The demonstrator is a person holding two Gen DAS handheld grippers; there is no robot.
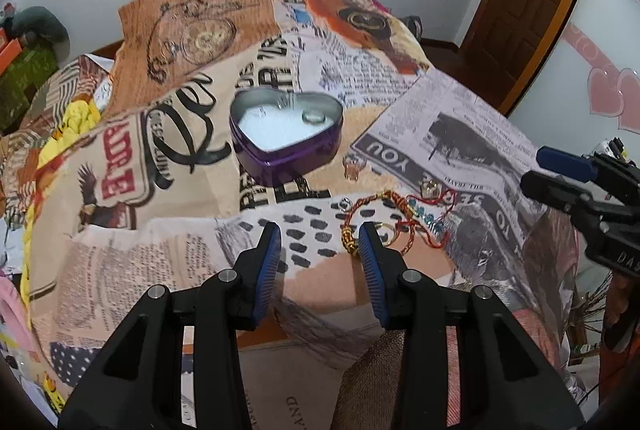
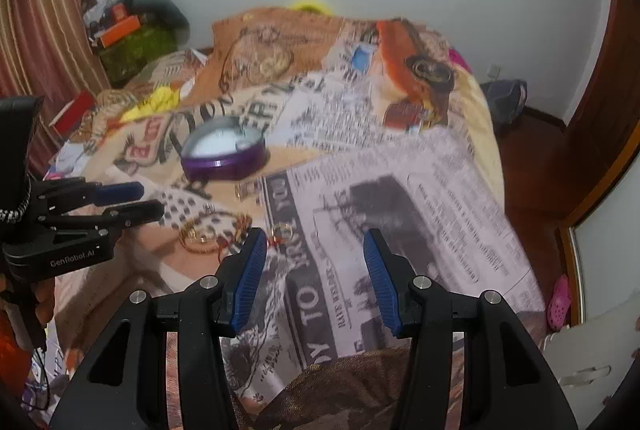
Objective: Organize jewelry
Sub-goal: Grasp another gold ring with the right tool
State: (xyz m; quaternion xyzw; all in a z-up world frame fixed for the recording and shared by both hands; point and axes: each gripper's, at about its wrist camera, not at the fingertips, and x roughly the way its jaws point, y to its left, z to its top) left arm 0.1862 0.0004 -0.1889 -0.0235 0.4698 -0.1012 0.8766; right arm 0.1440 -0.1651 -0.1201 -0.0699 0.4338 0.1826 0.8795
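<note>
A purple heart-shaped tin [image 1: 286, 133] with white lining sits open on the printed bedspread; a ring [image 1: 313, 117] lies inside it. It also shows in the right wrist view [image 2: 224, 153]. In front of the tin lie a small ring [image 1: 353, 165], another ring [image 1: 430, 186], and tangled red and gold thread bracelets [image 1: 396, 218]. My left gripper [image 1: 319, 236] is open and empty, just short of the bracelets. My right gripper [image 2: 315, 242] is open and empty above the bedspread, right of a gold ring [image 2: 282, 231] and the bracelets [image 2: 208, 230]. Each gripper shows in the other's view.
The bed is covered by a newspaper-print spread [image 2: 400, 197]. Yellow cloth [image 1: 76, 121] and boxes [image 2: 124, 29] lie at the far left. A wooden door [image 1: 532, 1] stands at right. A pink shoe [image 2: 560, 300] lies on the floor.
</note>
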